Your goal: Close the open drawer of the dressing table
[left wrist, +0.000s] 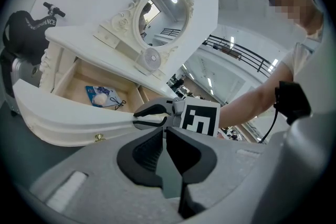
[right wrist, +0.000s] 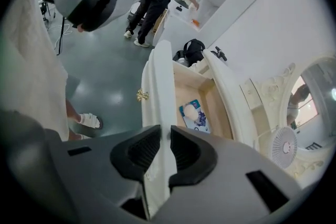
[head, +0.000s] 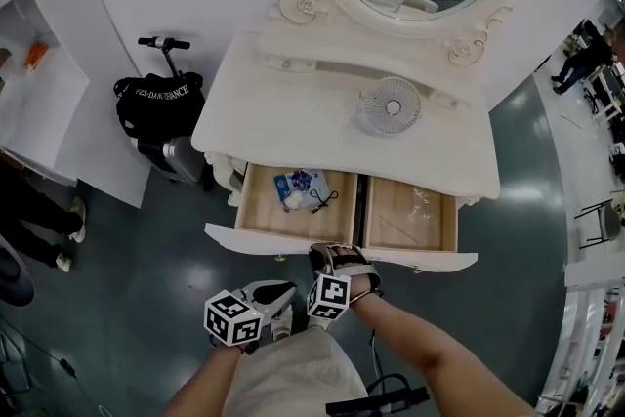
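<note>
Right gripper (head: 335, 255) clamping cream drawer (head: 260, 208) front, open, pale wood inside

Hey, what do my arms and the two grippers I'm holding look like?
The left gripper and right gripper have pale grey moulded bodies and black ribbed jaw pads. Each carries a cube with black-and-white square markers. Both forearms are bare, with no sleeves in view.

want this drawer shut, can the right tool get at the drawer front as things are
Looks like yes: the right tool is already on the drawer front, its jaws clamped over the top edge, and nothing stands in the way.
</note>
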`<act>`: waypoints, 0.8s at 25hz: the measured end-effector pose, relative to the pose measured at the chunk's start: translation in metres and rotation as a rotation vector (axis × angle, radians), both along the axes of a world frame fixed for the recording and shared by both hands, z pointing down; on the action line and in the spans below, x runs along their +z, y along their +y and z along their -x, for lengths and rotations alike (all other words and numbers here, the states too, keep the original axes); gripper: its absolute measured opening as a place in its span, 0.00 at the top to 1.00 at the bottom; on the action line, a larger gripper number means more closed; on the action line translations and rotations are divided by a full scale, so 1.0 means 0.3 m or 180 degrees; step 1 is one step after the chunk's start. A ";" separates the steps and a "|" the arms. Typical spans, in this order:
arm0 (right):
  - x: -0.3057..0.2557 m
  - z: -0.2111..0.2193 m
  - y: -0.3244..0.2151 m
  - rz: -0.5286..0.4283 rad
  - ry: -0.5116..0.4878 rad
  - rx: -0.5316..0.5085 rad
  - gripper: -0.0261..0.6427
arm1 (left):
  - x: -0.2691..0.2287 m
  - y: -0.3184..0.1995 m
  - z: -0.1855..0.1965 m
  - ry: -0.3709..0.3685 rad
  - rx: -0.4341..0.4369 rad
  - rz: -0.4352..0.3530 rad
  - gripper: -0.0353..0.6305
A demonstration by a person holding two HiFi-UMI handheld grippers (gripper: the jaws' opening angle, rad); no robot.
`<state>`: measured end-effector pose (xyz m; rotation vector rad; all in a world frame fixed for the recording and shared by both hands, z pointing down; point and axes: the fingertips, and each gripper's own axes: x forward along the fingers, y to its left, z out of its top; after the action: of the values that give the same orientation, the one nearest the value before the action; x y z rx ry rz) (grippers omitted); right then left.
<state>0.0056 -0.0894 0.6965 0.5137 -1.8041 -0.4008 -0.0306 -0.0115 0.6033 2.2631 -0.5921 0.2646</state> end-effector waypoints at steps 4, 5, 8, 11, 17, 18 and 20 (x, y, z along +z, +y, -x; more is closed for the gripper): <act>0.004 -0.003 -0.020 -0.0003 0.0037 0.0011 0.86 | 0.003 -0.004 -0.005 0.0024 -0.0017 0.0017 0.92; 0.004 -0.003 -0.027 -0.0002 0.0036 0.0024 0.86 | 0.004 -0.004 -0.008 0.0031 -0.0023 0.0020 0.92; 0.007 -0.005 -0.038 0.0004 0.0044 0.0015 0.86 | 0.005 -0.006 -0.014 0.0044 -0.0042 0.0030 0.92; 0.005 -0.011 -0.054 0.0034 0.0021 0.0047 0.86 | 0.005 -0.012 -0.020 0.0037 -0.0048 0.0040 0.92; 0.003 -0.017 -0.098 0.0090 -0.0025 0.0157 0.86 | 0.015 -0.015 -0.036 0.0033 -0.0046 0.0074 0.92; 0.002 -0.017 -0.107 0.0085 -0.0024 0.0159 0.86 | 0.017 -0.016 -0.040 0.0028 -0.0042 0.0081 0.92; 0.000 -0.020 -0.126 0.0080 -0.0034 0.0172 0.86 | 0.023 -0.023 -0.048 0.0016 -0.0042 0.0100 0.92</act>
<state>0.0115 -0.1272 0.6966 0.5466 -1.7995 -0.3384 -0.0163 -0.0183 0.6102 2.2282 -0.5962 0.2598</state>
